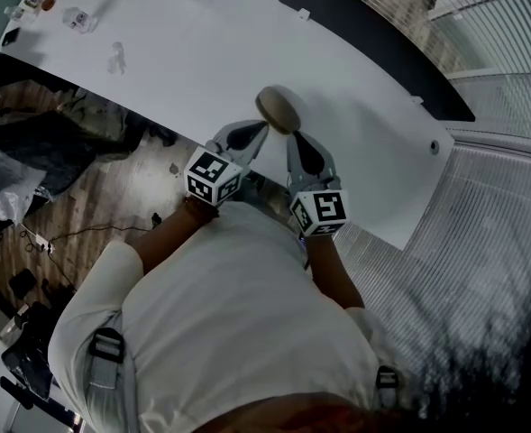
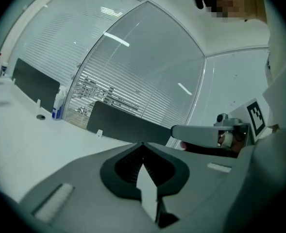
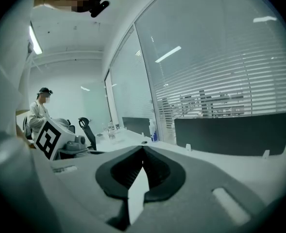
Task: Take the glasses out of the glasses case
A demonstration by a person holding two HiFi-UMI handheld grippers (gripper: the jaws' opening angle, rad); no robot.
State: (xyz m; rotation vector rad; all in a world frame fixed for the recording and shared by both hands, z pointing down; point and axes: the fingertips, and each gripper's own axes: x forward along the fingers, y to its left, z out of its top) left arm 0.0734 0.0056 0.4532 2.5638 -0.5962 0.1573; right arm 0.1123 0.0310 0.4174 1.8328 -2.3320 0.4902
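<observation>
Two claws (image 1: 258, 130) (image 1: 295, 139), one glasses case (image 1: 279, 108), one white table (image 1: 211, 48)

1. Head view: dim, cool grey cast. The white table (image 1: 247, 61) is the brightest area; shadows on it are faint and soft.
2. Head view, lower right corner: dark, smeared blur.
3. Both gripper views: heavy fisheye bending, black vignette at the corners, near foreground soft.
4. Left gripper view: light strips (image 2: 116, 39) glare on the glass wall (image 2: 147, 72).
5. Right gripper view: a tube light (image 3: 34, 40) glows at left.
</observation>
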